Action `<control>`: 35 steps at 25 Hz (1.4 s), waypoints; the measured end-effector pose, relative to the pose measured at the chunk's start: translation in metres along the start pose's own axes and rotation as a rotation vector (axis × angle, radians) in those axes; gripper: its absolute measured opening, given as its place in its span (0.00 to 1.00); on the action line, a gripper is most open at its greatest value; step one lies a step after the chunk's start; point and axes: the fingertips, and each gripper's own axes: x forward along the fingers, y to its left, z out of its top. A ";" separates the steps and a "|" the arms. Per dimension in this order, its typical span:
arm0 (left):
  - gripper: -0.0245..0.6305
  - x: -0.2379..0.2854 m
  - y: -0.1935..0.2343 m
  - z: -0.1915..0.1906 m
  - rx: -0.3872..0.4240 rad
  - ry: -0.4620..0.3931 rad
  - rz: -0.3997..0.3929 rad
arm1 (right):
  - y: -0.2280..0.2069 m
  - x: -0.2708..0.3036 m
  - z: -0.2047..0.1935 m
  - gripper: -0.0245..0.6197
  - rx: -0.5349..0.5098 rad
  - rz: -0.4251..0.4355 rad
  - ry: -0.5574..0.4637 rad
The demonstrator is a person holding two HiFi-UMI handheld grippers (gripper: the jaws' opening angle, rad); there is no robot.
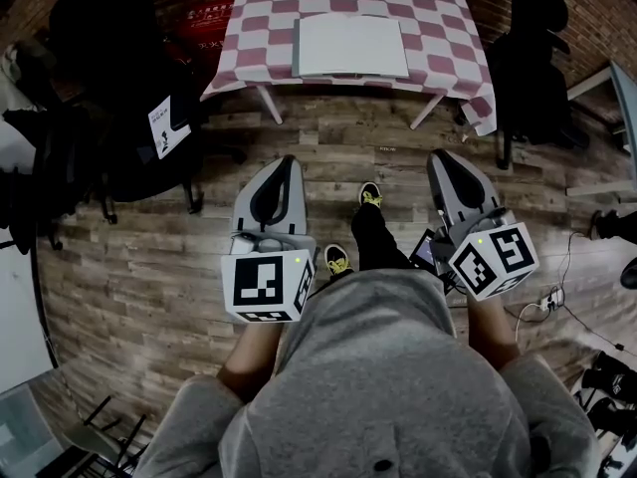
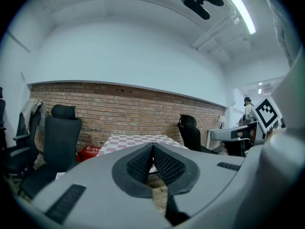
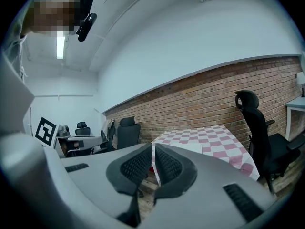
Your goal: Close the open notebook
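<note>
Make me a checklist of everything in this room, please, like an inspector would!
Surface: table with pink checked cloth, ahead of the person.
Job's things: notebook lying on it, white pages up, untouched.
Clutter: red box by table; printed sheet at left.
Grippers: left gripper shut, empty; right gripper shut, empty.
Cables: cable and power strip on floor.
Surroundings: wooden floor, brick wall, black office chairs.

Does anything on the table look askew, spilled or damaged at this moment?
Nothing stands out. The white notebook lies flat and square on the checked tablecloth, with no spill or damage visible. Only a printed sheet lies tilted by the black chair.
</note>
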 end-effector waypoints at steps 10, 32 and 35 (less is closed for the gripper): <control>0.05 0.026 0.001 0.002 0.007 0.019 -0.005 | -0.014 0.019 0.000 0.10 0.022 0.018 0.006; 0.05 0.131 0.004 0.003 0.019 0.092 -0.044 | -0.087 0.084 0.009 0.10 0.054 0.001 0.048; 0.05 0.151 0.009 0.006 0.018 0.102 -0.042 | -0.099 0.101 0.014 0.10 0.056 0.010 0.055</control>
